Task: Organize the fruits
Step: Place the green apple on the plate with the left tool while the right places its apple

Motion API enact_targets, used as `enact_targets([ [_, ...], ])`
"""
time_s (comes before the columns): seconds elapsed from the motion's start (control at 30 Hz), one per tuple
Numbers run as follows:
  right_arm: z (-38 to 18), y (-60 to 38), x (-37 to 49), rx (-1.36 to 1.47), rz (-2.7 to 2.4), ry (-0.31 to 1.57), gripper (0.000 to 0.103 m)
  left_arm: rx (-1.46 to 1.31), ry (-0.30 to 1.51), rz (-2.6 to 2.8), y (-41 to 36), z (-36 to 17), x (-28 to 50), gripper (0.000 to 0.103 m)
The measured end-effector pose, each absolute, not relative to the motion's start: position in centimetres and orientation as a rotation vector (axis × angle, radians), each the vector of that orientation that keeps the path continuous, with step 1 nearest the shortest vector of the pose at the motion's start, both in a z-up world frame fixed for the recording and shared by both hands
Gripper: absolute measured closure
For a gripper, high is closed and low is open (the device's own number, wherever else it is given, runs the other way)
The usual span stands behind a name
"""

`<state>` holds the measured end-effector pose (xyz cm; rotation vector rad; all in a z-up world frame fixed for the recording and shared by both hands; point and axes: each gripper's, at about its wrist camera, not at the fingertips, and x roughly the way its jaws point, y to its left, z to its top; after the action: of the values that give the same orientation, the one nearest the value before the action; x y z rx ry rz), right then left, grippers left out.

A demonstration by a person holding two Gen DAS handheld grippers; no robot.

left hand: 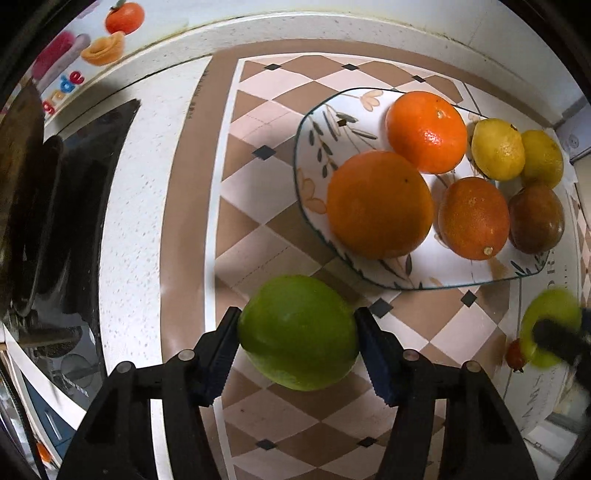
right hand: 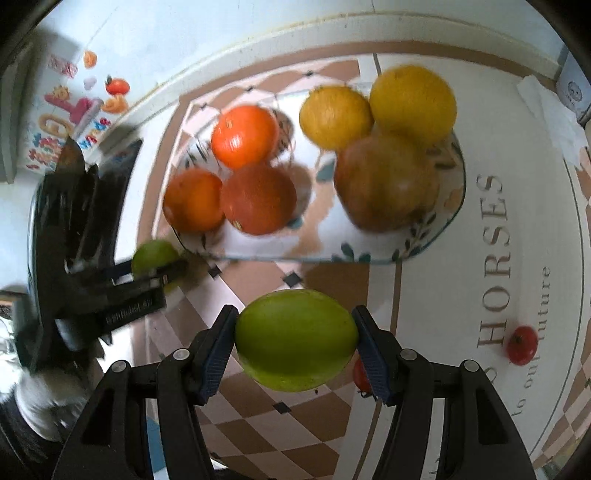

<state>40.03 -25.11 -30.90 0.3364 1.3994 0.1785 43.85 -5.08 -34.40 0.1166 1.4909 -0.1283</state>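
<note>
My left gripper (left hand: pixel 297 334) is shut on a green lime (left hand: pixel 297 332), held above the checkered mat just in front of a floral plate (left hand: pixel 317 129). The plate holds oranges (left hand: pixel 380 205), two lemons (left hand: pixel 498 149) and a brownish fruit (left hand: pixel 535 219). My right gripper (right hand: pixel 295 341) is shut on a second green lime (right hand: pixel 295 339), in front of the same plate (right hand: pixel 443 229). The right gripper with its lime shows at the right edge of the left wrist view (left hand: pixel 554 328). The left gripper with its lime shows at the left of the right wrist view (right hand: pixel 155 258).
Two small red tomatoes (right hand: pixel 522 345) lie on the mat near the right gripper, one partly hidden behind its finger (right hand: pixel 362 376). A dark cooktop (left hand: pixel 66 221) lies at the left. A wall with fruit stickers (left hand: pixel 118 22) stands at the back.
</note>
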Motion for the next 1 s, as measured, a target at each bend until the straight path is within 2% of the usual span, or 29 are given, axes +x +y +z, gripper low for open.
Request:
enact_targets([
  [0.23, -29.6, -25.6, 42.2, 0.328, 0.189, 1.374, 0.038, 0.009, 1.52, -0.09, -2.4, -35.0, 43.1, 0.044],
  [0.43, -28.9, -25.9, 43.5, 0.366, 0.196, 1.351, 0.038, -0.023, 1.443, -0.135, -2.3, -30.5, 43.3, 0.044],
  [0.63, -28.2, -25.1, 47.6, 0.397, 0.179, 1.312, 0.038, -0.072, 1.398, -0.23, -4.4, -26.9, 48.4, 0.044],
  [0.77, -28.8, -24.5, 50.0, 0.392, 0.167, 1.33, 0.038, -0.105, 1.433, -0.265, -5.7, -27.5, 52.5, 0.044],
  [1.0, -30.4, -24.6, 50.8, 0.373, 0.126, 1.394, 0.037, -0.166, 1.613, -0.311, -7.3, -31.3, 56.5, 0.043],
])
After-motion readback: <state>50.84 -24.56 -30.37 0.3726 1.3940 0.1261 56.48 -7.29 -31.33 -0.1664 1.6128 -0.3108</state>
